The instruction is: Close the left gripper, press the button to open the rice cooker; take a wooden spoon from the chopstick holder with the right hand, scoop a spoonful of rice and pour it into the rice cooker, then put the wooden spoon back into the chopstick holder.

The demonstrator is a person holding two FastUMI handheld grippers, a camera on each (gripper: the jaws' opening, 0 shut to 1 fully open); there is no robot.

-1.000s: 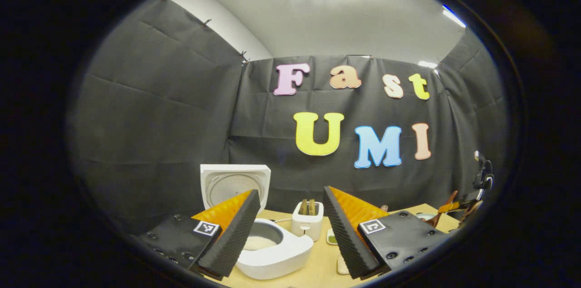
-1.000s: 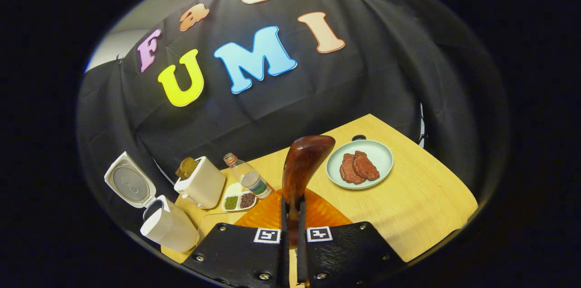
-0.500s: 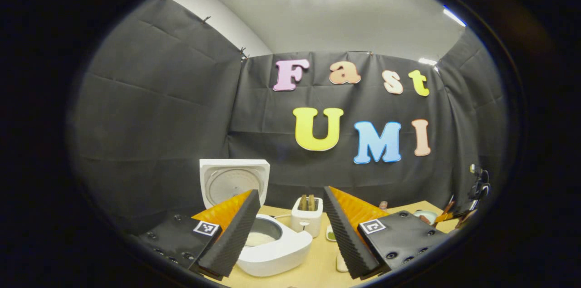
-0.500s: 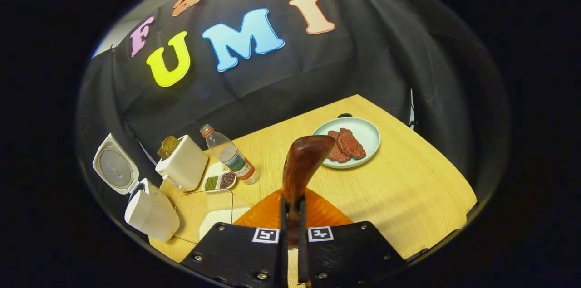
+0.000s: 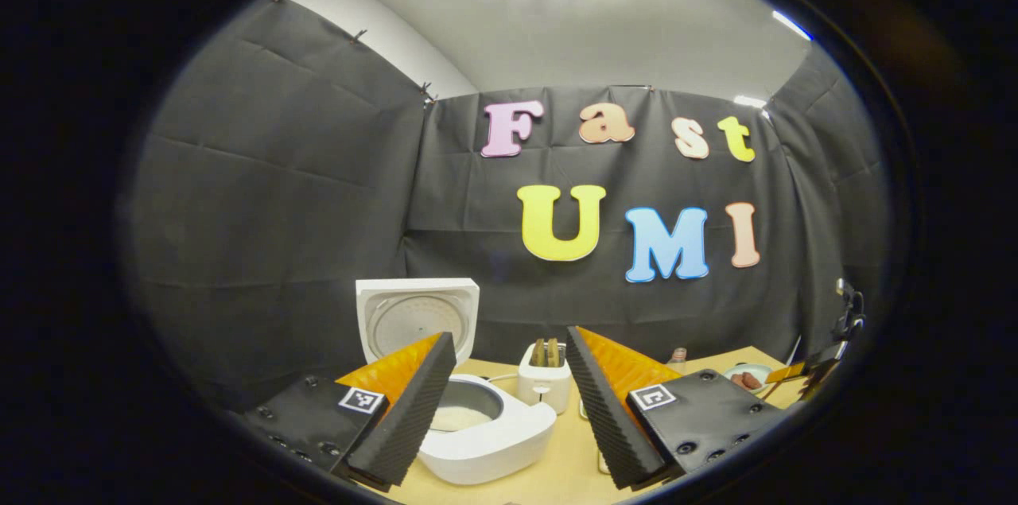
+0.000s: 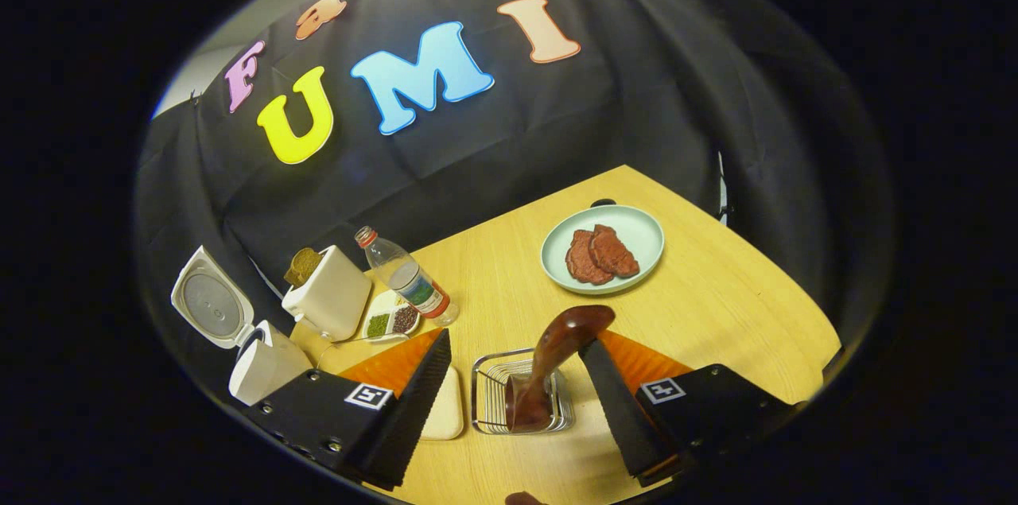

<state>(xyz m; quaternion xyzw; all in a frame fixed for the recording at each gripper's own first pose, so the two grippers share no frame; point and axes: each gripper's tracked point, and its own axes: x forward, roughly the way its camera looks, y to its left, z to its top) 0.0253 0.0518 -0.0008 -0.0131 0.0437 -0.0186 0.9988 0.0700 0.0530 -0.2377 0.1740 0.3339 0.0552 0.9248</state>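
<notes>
A: Between the spread fingers of the right gripper (image 6: 513, 382), near the front edge of the table (image 6: 716, 306), the wooden spoon (image 6: 557, 350) now stands alone in the wire chopstick holder (image 6: 487, 394). Half a second ago the two fingers were pressed together on its handle; now they are wide apart and neither one touches it.

B: So the spoon is released?

A: Yes, it leans a little to the right inside the holder, with the rounded end up. I judge that the last step, putting the spoon back, is done or very nearly done.

B: And the rice cooker (image 5: 485, 429)?

A: It sits at the left end of the table with the lid (image 5: 417, 314) standing upright (as in the earlier pictures), and pale rice (image 5: 465, 416) lies in the pot. In the right gripper view the cooker (image 6: 262, 366) is far to the left, beside the toaster (image 6: 330, 302), the bottle (image 6: 409, 282) and the small dish of beans (image 6: 390, 318).

B: What does the left gripper (image 5: 509, 402) do?

A: Its fingers are open and hold nothing; it hovers in front of the cooker, almost where it was before.

B: What remains?

A: Probably only to draw the right gripper away without knocking the handle. The plate of meat (image 6: 602, 248) is well apart, toward the back right corner.
</notes>
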